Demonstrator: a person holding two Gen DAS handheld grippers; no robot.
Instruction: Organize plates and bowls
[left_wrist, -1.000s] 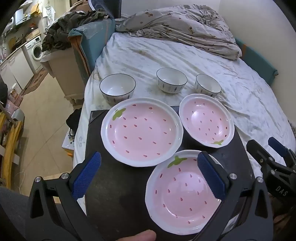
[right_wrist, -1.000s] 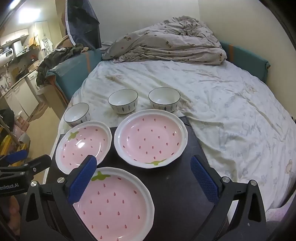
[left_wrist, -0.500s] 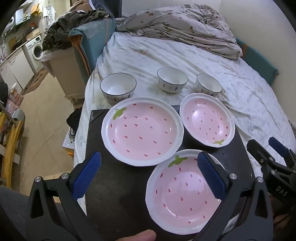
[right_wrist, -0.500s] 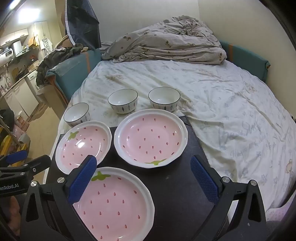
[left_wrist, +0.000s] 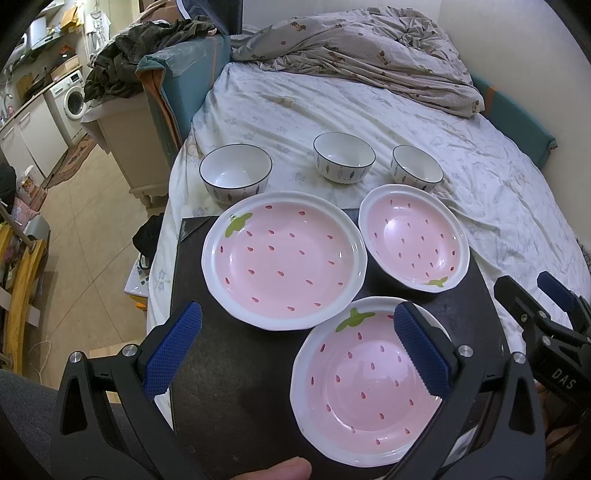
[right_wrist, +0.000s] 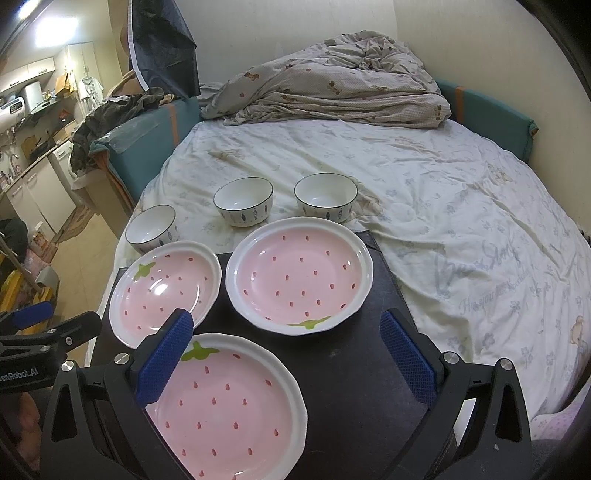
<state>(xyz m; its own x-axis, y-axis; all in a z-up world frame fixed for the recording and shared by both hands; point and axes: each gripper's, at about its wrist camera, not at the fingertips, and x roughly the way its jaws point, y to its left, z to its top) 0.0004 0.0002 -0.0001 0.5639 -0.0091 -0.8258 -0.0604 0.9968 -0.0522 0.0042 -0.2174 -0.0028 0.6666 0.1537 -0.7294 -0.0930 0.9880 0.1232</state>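
Three pink plates with red seed specks, a green leaf mark and white scalloped rims lie on a black board (left_wrist: 229, 387) at the near edge of the bed (left_wrist: 332, 110): a large plate (left_wrist: 284, 258) at the far left, a small plate (left_wrist: 413, 238) to its right, and a near plate (left_wrist: 365, 391) in front, its rim just beside the large one. Beyond the board, three white bowls with dark rims and small leaf or fish marks stand in a row on the sheet: the left bowl (left_wrist: 235, 177), the middle bowl (left_wrist: 344, 157) and the right bowl (left_wrist: 417, 171), all upright and apart. The left tool (left_wrist: 295, 350) hangs over the board with its blue pads spread wide, holding nothing; the right tool (right_wrist: 286, 354) is likewise wide open and empty. Only the left view shows a washing machine (left_wrist: 72, 99) and a fingertip (left_wrist: 273, 470) at the bottom edge; the right view shows more of the crumpled quilt (right_wrist: 332, 88).
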